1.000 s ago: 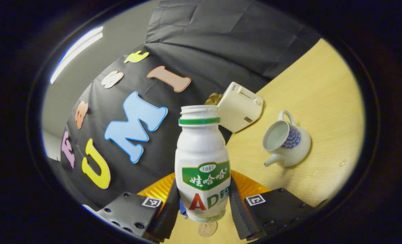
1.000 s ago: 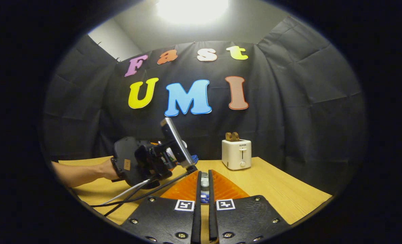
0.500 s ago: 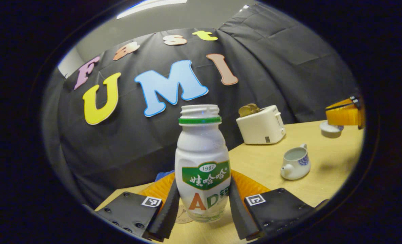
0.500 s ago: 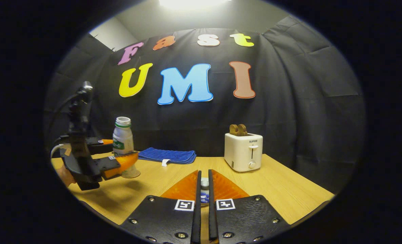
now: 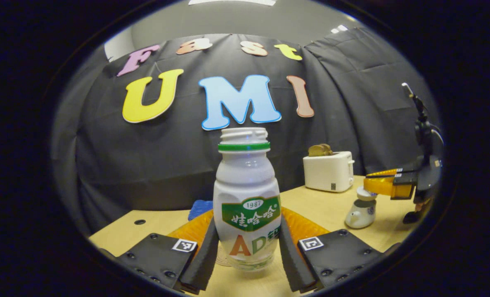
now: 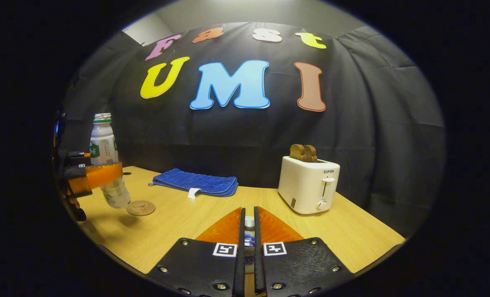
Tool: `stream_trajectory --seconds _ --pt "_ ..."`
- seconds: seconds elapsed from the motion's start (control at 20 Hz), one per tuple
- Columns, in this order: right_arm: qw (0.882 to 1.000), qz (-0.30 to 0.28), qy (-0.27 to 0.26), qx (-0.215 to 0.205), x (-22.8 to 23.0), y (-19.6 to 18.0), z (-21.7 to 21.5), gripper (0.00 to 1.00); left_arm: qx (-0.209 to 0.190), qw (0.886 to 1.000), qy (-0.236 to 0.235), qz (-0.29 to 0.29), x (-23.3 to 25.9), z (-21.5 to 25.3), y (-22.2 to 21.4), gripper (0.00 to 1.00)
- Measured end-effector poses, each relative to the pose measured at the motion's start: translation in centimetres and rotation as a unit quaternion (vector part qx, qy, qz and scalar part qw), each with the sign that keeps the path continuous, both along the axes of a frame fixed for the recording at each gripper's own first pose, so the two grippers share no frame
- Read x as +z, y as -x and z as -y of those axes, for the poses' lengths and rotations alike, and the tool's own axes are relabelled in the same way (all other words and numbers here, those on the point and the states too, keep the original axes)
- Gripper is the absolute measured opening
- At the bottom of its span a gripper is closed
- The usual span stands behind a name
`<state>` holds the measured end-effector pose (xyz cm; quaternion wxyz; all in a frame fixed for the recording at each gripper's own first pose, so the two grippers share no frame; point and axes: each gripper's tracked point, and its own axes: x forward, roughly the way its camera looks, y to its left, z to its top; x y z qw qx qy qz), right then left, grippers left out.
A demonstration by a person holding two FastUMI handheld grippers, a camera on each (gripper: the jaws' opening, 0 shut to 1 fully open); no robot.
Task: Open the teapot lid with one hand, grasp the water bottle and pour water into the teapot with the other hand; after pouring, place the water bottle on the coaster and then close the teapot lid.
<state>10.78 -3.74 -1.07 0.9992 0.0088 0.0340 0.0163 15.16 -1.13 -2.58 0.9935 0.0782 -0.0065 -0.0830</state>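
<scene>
My left gripper (image 5: 247, 225) is shut on the white water bottle (image 5: 247, 177), which stands upright and uncapped between its fingers. In the right gripper view the bottle (image 6: 105, 161) hangs just above the table, at the left edge of the round coaster (image 6: 140, 207). My right gripper (image 6: 249, 214) is shut on the knob of the teapot lid (image 6: 249, 224). In the left gripper view the right gripper (image 5: 387, 185) holds the lid (image 5: 366, 194) directly over the white and blue teapot (image 5: 359, 215). I cannot tell whether lid and pot touch.
A white toaster (image 6: 308, 183) with toast in it stands at the back right of the wooden table (image 6: 211, 214). A folded blue cloth (image 6: 195, 183) lies by the back wall, between the coaster and the toaster. A person's hand holds each gripper.
The bottle went from tilted near the teapot to upright and moved left and down toward the coaster. The right gripper came down with the lid over the teapot.
</scene>
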Motion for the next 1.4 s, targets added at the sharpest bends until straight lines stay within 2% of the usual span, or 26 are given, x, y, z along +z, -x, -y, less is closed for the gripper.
stream_trajectory --seconds 0.05,0.15,0.25,0.3,0.35,0.65,0.7,0.75,0.8,0.9,0.95,1.0,1.05,1.1,1.15,1.3,1.4 --pt "1.0 -0.004 -0.003 0.001 -0.4 -0.1 0.0 0.09 0.002 1.0 0.007 0.0 0.1 -0.4 0.1 0.8" --pt "1.0 -0.012 -0.012 0.002 -1.0 -0.2 -0.1 0.09 0.009 1.0 0.012 0.003 0.3 -1.0 0.0 0.7" --pt "1.0 -0.019 -0.015 0.004 -1.5 -0.2 -0.4 0.09 0.01 1.0 0.018 0.005 0.6 -1.3 0.2 0.8" --pt "1.0 -0.022 -0.013 0.003 -1.7 -0.3 -0.4 0.09 0.009 1.0 0.02 0.005 0.5 -1.3 0.1 0.75" --pt "1.0 -0.027 -0.011 0.003 -2.1 -0.3 -0.5 0.09 0.011 1.0 0.021 0.004 0.5 -1.3 0.1 0.8" --pt "1.0 -0.029 -0.003 0.0 -2.9 -0.4 -0.5 0.09 0.014 1.0 0.018 -0.003 -0.1 -1.4 -0.1 0.8" --pt "1.0 -0.028 0.003 -0.002 -2.7 -0.3 -0.5 0.09 0.017 1.0 0.02 -0.004 -0.2 -1.7 -0.2 0.8" --pt "1.0 -0.02 0.012 -0.002 -2.4 0.0 -0.5 0.12 0.02 1.0 0.022 -0.004 -0.3 -1.9 -0.3 0.7" --pt "1.0 -0.011 0.02 -0.01 -1.6 0.6 -0.2 0.13 0.025 0.999 0.024 -0.004 -0.4 -2.4 -0.4 0.73" --pt "0.999 0.027 0.03 -0.023 0.3 1.9 0.3 0.44 0.034 0.999 0.032 -0.004 -0.5 -3.3 -0.7 0.8" --pt "0.998 0.051 0.035 -0.032 1.6 2.6 0.6 0.64 0.036 0.998 0.041 -0.009 -0.6 -3.7 -0.9 0.8" --pt "0.996 0.072 0.039 -0.041 2.6 3.1 0.8 0.63 0.039 0.998 0.05 -0.014 -0.9 -4.2 -1.1 0.8" --pt "0.994 0.09 0.038 -0.045 3.4 3.4 1.0 0.68 0.041 0.997 0.056 -0.02 -1.2 -4.6 -1.4 0.8" --pt "0.994 0.098 0.033 -0.042 3.7 3.6 0.6 0.68 0.043 0.997 0.058 -0.024 -1.4 -5.0 -1.9 0.7" --pt "0.994 0.1 0.029 -0.035 3.7 3.7 0.1 0.68 0.048 0.997 0.055 -0.029 -1.6 -5.5 -2.5 0.8" --pt "0.995 0.097 0.028 -0.016 3.7 3.9 -0.9 0.68 0.046 0.997 0.052 -0.045 -2.6 -5.4 -4.4 0.8" --pt "0.995 0.097 0.036 -0.012 3.8 4.0 -1.2 0.68 0.042 0.998 0.03 -0.046 -3.5 -5.1 -5.8 0.8"
